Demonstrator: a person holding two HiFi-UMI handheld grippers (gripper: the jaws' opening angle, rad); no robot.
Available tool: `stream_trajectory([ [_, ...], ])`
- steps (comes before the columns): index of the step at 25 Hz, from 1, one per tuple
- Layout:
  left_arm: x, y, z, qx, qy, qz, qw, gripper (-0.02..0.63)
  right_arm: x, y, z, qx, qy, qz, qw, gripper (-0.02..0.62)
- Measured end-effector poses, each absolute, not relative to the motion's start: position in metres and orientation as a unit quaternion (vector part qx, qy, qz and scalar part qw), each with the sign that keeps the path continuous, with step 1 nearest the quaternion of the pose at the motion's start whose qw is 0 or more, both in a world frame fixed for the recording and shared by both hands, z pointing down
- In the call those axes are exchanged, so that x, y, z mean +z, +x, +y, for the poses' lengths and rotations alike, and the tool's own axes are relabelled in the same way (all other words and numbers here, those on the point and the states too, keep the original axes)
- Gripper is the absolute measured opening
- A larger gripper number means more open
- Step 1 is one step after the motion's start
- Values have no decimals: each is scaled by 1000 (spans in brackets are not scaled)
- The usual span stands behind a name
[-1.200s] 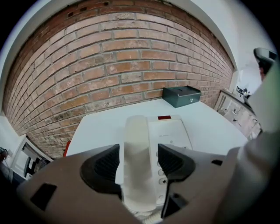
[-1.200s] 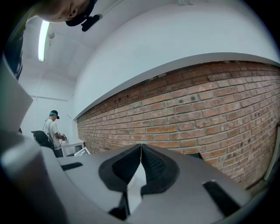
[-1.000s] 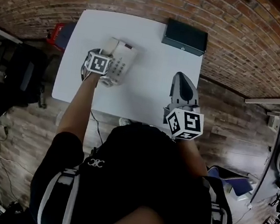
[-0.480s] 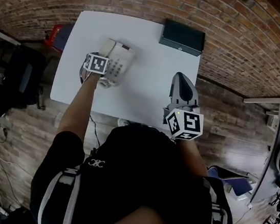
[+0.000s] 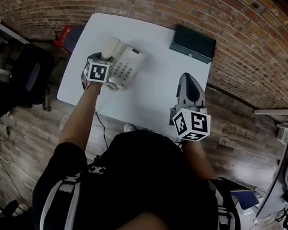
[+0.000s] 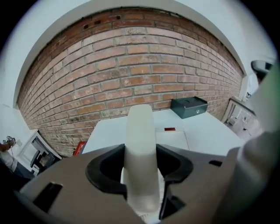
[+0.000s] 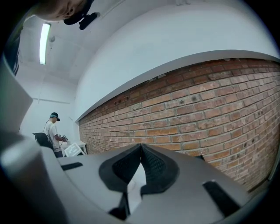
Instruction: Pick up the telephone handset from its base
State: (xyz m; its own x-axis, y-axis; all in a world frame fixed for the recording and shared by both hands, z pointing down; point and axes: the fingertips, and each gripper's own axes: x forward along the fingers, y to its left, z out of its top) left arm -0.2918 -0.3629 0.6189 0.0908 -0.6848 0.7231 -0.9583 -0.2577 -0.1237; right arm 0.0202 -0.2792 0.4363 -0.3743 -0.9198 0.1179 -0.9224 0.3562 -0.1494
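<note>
The cream telephone handset (image 6: pixel 140 144) stands lengthwise between the jaws of my left gripper (image 6: pixel 140 164), whose dark pads (image 6: pixel 109 168) press on both its sides. In the head view that handset (image 5: pixel 109 48) sits at the left edge of the telephone base (image 5: pixel 128 66), tilted up off it under my left gripper (image 5: pixel 103 61). The base (image 6: pixel 177 140) shows just below and behind the handset. My right gripper (image 5: pixel 186 80) hovers over the table's right front part, shut and holding nothing; its tips (image 7: pixel 141 148) meet.
The white table (image 5: pixel 156 87) carries a black box (image 5: pixel 193 43) at its far right corner. A red item (image 5: pixel 66 36) and a dark chair (image 5: pixel 27 74) stand left of the table. Brick floor surrounds it. A person (image 7: pixel 53 131) stands far off.
My left gripper's jaws have closed onto the handset and it has risen a little with it, off the base. The right gripper has kept still.
</note>
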Motion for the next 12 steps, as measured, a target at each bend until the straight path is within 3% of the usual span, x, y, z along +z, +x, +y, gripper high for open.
stream_trajectory([
  [12,489,-266,-315,240,732,-631,89,210,409,5,-282,62,531,-843,-58,-3],
])
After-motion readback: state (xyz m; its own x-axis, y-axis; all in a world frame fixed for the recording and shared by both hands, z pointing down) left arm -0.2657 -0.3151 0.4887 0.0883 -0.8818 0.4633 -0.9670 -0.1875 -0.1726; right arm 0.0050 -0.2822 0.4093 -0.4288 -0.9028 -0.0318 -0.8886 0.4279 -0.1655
